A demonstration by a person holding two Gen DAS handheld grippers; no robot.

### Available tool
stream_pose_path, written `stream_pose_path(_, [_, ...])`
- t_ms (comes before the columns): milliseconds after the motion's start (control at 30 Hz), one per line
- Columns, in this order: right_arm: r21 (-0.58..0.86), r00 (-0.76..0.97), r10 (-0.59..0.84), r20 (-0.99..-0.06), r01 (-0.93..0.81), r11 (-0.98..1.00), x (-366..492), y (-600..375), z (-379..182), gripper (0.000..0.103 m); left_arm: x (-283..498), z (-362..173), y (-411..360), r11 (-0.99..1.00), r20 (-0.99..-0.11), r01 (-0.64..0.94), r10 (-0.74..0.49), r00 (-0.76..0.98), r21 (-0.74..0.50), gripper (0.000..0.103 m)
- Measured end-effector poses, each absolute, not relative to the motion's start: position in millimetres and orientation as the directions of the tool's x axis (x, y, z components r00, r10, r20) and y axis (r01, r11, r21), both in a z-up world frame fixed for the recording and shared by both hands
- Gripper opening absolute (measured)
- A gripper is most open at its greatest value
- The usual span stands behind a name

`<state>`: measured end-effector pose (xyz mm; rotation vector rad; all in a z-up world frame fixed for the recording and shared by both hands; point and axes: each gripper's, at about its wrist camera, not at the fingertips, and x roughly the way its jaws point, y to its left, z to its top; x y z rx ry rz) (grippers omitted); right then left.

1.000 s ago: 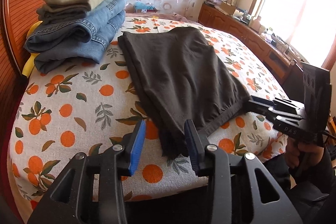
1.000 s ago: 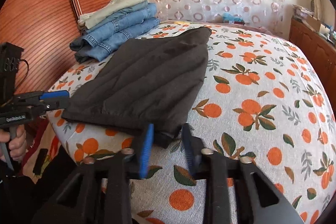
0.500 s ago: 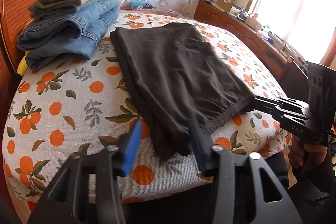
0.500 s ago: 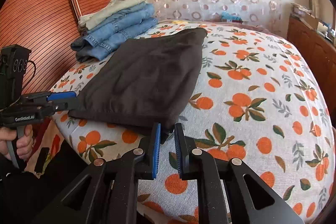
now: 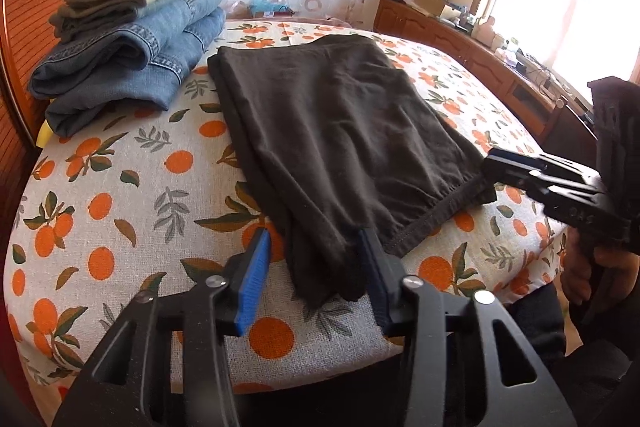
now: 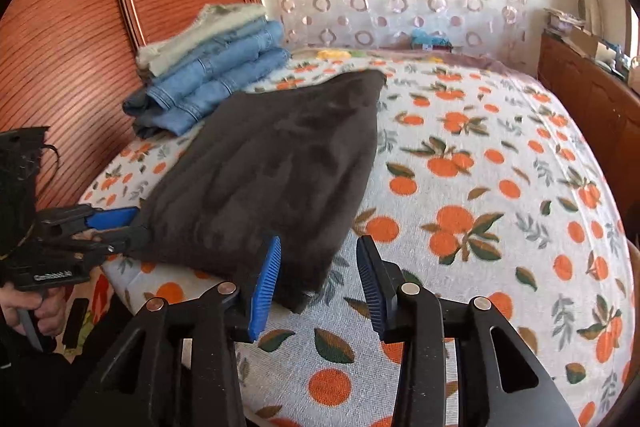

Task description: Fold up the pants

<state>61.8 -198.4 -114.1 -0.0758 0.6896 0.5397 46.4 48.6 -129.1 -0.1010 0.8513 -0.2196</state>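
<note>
On the bed [image 5: 120,195], over an orange-print sheet, the dark brown pants [image 5: 340,131] lie folded flat, their near end at the edge closest to both claws and their far end toward the curtain. A stack of folded jeans [image 5: 132,67] topped by a khaki pair sits just beside them, near the wooden headboard.

The left claw [image 5: 312,267] straddles the loose near-left corner of the pants; its jaws are closing, with the cloth between them but the left blue pad clear of it. The right claw [image 6: 318,275] is at the near-right corner; its jaws are opening, the corner lying between them with a plain gap on the right side, so it pinches nothing.

The risks look to be these. The left corner is a ragged bunch of several layers, so a shallow bite may catch only the top one and peel the fold apart when lifted. If one claw grips and the other does not, the pants would swing askew. A long carry toward the far end might also nudge the jeans stack.
</note>
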Motion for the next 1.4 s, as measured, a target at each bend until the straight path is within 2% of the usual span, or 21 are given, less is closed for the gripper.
stream_pose_path(300, [0.102, 0.621, 0.443, -0.647, -0.505, 0.857, 59.4, -193.4, -120.9, 0.041, 33.5, -129.3, 45.7, 0.967, -0.723, 0.182, -0.256, 0.642, -0.18, 0.031])
stream_pose_path(500, [0.106, 0.609, 0.467, -0.641, -0.533, 0.839, 55.9, -193.7, -121.5, 0.013, 32.8, -128.7, 51.6, 0.961, -0.717, 0.168, -0.276, 0.64, -0.22, 0.02])
stream_pose_path(533, [0.107, 0.609, 0.468, -0.64, -0.533, 0.84, 55.6, -195.0, -121.0, 0.011, 32.3, -128.1, 51.9, 0.96, -0.716, 0.163, -0.277, 0.64, -0.226, 0.016])
stream_pose_path(633, [0.13, 0.593, 0.488, -0.641, -0.542, 0.83, 51.4, -200.3, -119.4, 0.01, 26.8, -122.7, 50.4, 0.959, -0.713, 0.174, -0.284, 0.641, -0.226, 0.01])
stream_pose_path(1000, [0.143, 0.589, 0.521, -0.617, -0.568, 0.811, 32.5, -210.7, -97.7, 0.009, 16.4, -108.8, 51.5, 0.948, -0.701, 0.211, -0.319, 0.638, -0.24, 0.008])
stream_pose_path(1267, [0.087, 0.64, 0.52, -0.566, -0.58, 0.81, 78.7, -193.3, -63.3, 0.009, 77.1, -87.8, 68.3, 0.956, -0.655, 0.2, -0.293, 0.697, -0.214, 0.008])
stream_pose_path(1400, [0.066, 0.648, 0.502, -0.573, -0.574, 0.816, 114.6, -183.8, -59.6, 0.009, 113.4, -81.4, 74.5, 0.959, -0.645, 0.195, -0.284, 0.71, -0.208, 0.008])
